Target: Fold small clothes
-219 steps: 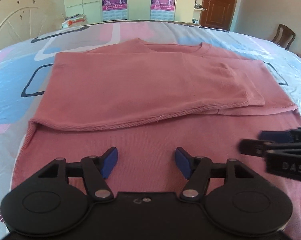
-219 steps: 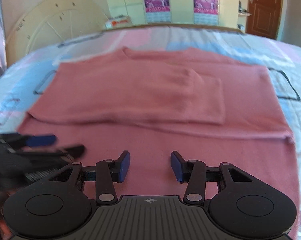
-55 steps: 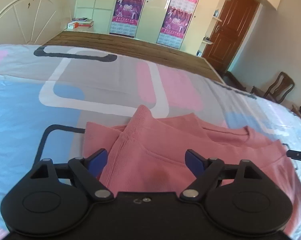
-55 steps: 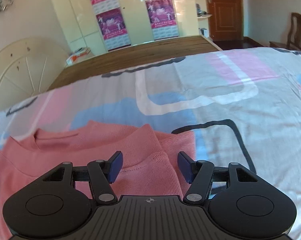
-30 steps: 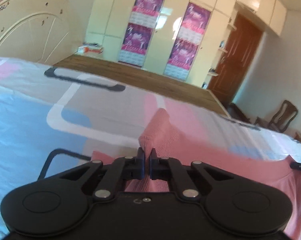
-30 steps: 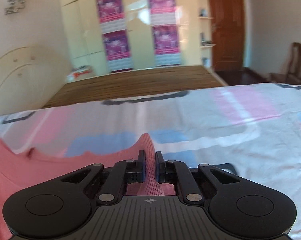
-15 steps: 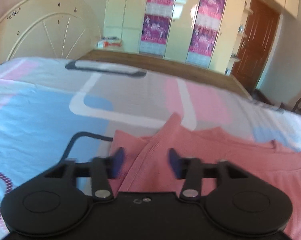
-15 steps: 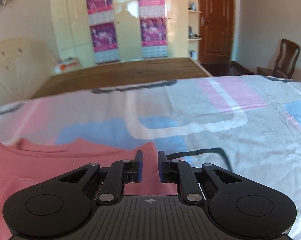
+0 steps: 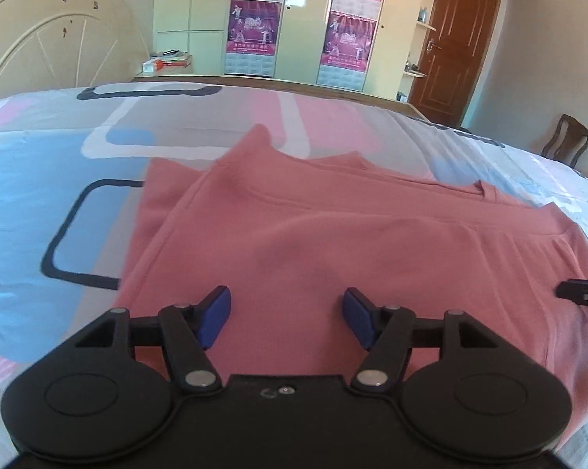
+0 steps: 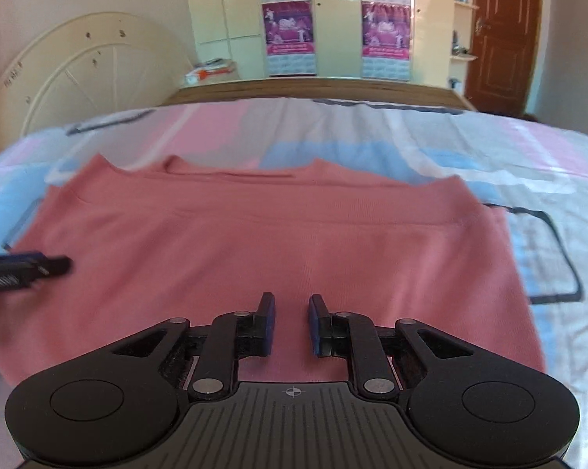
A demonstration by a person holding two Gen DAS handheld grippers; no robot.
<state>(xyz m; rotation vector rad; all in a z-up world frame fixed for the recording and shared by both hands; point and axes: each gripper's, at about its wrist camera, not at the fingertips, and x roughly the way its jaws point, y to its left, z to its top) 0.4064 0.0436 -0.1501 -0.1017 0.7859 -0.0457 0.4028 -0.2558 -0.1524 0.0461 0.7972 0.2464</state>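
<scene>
Your left hand-held gripper (image 9: pixel 285 314), black with blue pads, hovers with its jaws spread wide over the near part of the salmon-pink knitted sweater (image 9: pixel 333 242), gripping nothing. Your right hand-held gripper (image 10: pixel 290 326) has its jaws parted by a narrow gap, and pink fabric shows between the pads without being pinched.

The sweater lies folded flat on the bed (image 9: pixel 40 179), whose quilt is printed with pale blue, pink and grey blocks and dark rounded outlines. Its upper layer is doubled over, the ribbed edge running across just below the neckline, and a strip of the lower layer shows along the left side in the left wrist view.

Each gripper's tip enters the other camera's frame at the edge, above the sweater.

Beyond the wooden footboard (image 10: pixel 317 88) stands a cream wardrobe (image 10: pixel 336 19) carrying purple posters (image 10: pixel 290 27); their writing is too small to read. A cream arched headboard (image 9: pixel 55 54) leans against the wall on the left, a brown panelled door (image 9: pixel 458 51) stands on the right, and a dark wooden chair (image 9: pixel 567 138) sits beyond it.
</scene>
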